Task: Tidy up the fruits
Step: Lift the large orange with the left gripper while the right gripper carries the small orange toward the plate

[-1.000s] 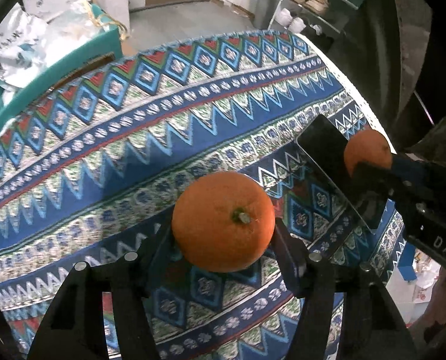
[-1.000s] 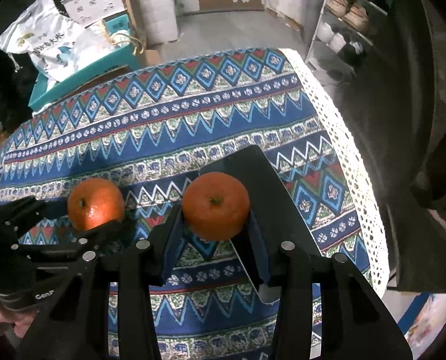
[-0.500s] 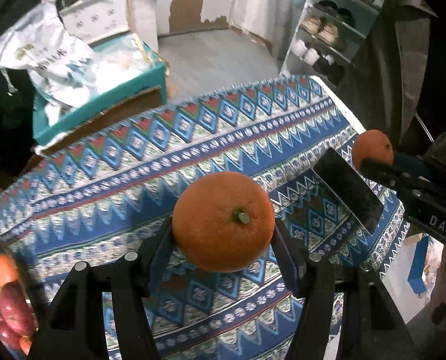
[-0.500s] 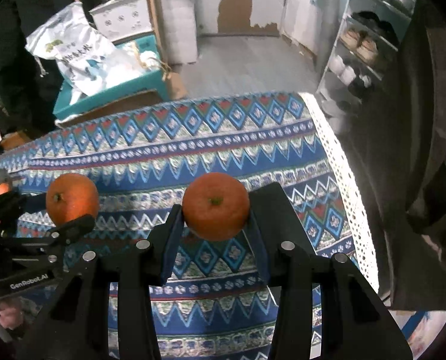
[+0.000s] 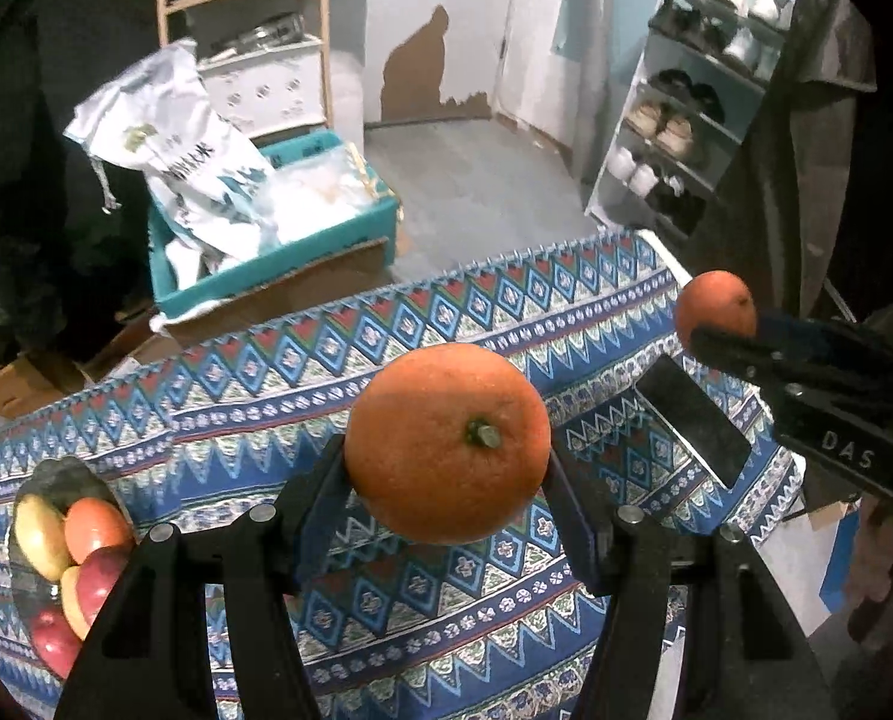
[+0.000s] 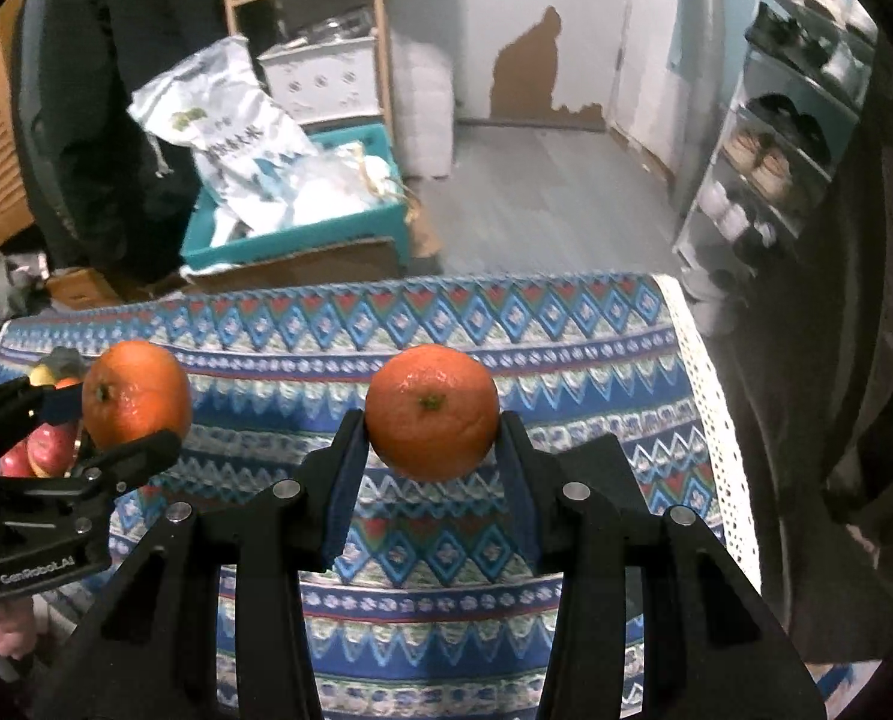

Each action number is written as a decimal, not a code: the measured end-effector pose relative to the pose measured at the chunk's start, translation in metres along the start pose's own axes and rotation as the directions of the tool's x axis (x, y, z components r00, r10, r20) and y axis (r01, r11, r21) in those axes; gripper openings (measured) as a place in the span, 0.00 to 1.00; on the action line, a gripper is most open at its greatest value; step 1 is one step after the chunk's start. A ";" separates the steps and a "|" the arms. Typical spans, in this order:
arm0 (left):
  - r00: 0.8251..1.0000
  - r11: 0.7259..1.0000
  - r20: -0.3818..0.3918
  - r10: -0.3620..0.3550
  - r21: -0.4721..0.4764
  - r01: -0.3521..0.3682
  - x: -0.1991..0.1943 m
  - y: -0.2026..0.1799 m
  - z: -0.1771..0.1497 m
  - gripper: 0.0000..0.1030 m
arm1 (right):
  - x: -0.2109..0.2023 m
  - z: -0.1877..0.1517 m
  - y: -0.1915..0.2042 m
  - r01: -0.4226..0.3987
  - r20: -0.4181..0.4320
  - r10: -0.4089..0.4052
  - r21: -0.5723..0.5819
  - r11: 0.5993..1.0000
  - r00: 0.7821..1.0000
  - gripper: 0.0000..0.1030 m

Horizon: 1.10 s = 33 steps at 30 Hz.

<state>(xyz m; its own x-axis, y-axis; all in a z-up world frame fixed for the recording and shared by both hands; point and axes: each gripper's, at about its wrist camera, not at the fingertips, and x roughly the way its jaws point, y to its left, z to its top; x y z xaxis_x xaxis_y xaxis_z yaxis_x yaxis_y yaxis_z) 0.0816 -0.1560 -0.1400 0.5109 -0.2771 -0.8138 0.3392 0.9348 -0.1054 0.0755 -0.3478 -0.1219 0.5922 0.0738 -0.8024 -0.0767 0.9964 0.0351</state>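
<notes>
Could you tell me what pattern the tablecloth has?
The tablecloth has blue, red and white zigzag and diamond bands, clearest in the right wrist view.

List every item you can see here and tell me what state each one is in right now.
Left gripper: shut on larger orange, held above the tablecloth.
Right gripper: shut on smaller orange, also held aloft.
Fruit bowl: holding apples, sitting at the table's left end.
Phone: lying flat, screen dark.

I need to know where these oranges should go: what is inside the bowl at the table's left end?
The bowl holds a yellow fruit, an orange-red one and red apples. The fruit pile covers its bottom, and the picture's edge hides its lower side.
</notes>
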 end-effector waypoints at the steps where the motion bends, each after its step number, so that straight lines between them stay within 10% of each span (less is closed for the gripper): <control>1: 1.000 1.000 0.007 0.000 -0.006 0.000 -0.004 0.002 0.000 0.63 | -0.002 0.002 0.004 -0.006 0.005 0.006 -0.004 1.000 1.000 0.41; 33: 0.981 0.975 0.141 0.131 -0.195 -0.103 -0.114 0.126 -0.038 0.63 | -0.035 0.045 0.154 -0.164 0.078 0.181 -0.188 0.969 0.980 0.41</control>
<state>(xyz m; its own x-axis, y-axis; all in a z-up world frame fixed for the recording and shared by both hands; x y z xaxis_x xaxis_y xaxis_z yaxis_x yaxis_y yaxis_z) 0.0360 0.0017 -0.0822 0.6570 -0.1802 -0.7321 0.1241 0.9836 -0.1308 0.0791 -0.1955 -0.0619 0.6291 0.2555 -0.7341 -0.3217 0.9453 0.0534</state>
